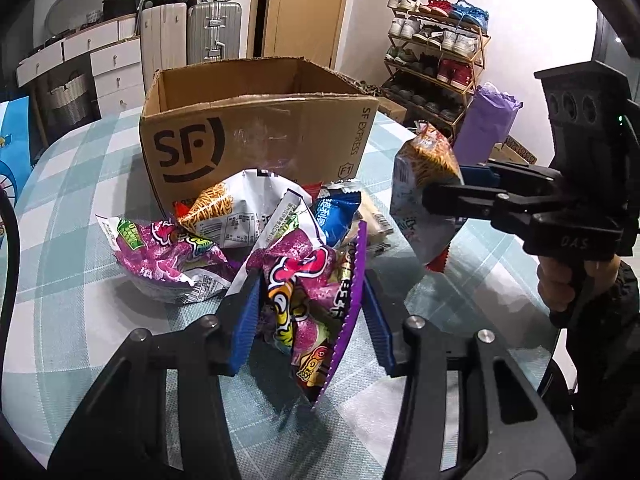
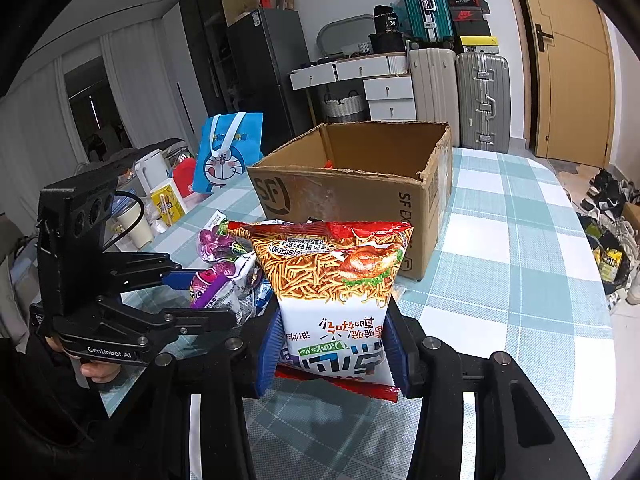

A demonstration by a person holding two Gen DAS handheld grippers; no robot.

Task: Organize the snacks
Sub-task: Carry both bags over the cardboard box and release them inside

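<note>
The right tool (image 2: 332,354) is clamping an upright noodle-snack bag (image 2: 332,280); the left tool (image 1: 308,320) is gripping a purple snack packet (image 1: 304,300). The open cardboard box (image 2: 360,184) is standing just beyond both on the bench (image 2: 500,280), nearer the right tool.

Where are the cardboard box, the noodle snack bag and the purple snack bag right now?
cardboard box (image 2: 340,200): right wrist view, on its printed front wall.
noodle snack bag (image 2: 332,276): right wrist view, on the noodle picture, above the right gripper's pads.
purple snack bag (image 1: 304,304): left wrist view, on its crumpled middle between the left gripper's pads.
</note>
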